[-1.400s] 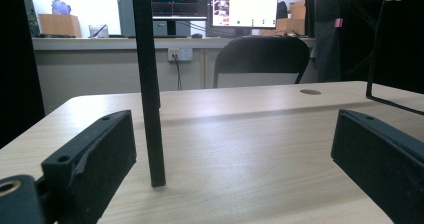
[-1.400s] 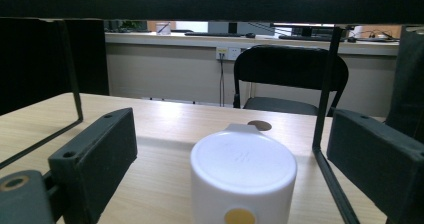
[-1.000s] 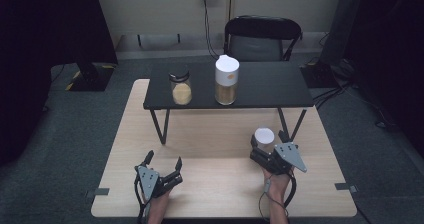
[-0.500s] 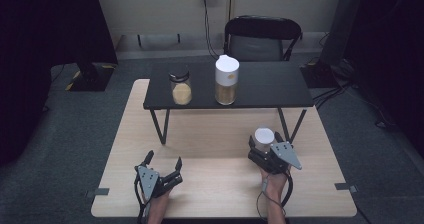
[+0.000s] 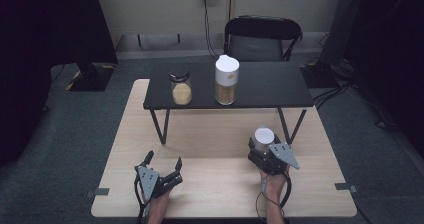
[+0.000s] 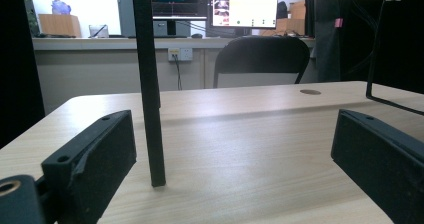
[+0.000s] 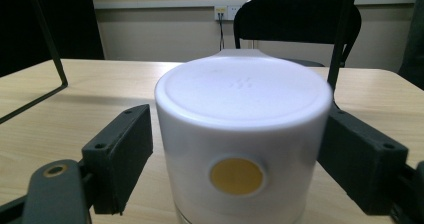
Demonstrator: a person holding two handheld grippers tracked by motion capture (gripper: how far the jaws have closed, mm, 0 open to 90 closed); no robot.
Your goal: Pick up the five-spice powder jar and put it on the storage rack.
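Observation:
A small canister with a white lid (image 5: 263, 135) stands on the wooden table (image 5: 210, 184) at the right, and up close it shows a yellow dot on its lid (image 7: 240, 134). My right gripper (image 5: 263, 146) has its jaws on either side of the canister. They have just been closing on it: the right pad (image 7: 360, 159) is at its wall and a thin gap remains at the left pad (image 7: 120, 154). My left gripper (image 5: 164, 160) rests open near the table's front left with nothing between its jaws (image 6: 235, 154).
A low black shelf (image 5: 260, 86) stands across the back of the table and carries a glass jar (image 5: 181, 88) and a tall white-lidded canister (image 5: 226, 80). One shelf leg (image 6: 150, 109) rises just ahead of my left gripper. A black chair (image 5: 262, 39) stands behind.
The right gripper has edged forward around the small canister and its jaws have narrowed on it. The left gripper has stayed put.

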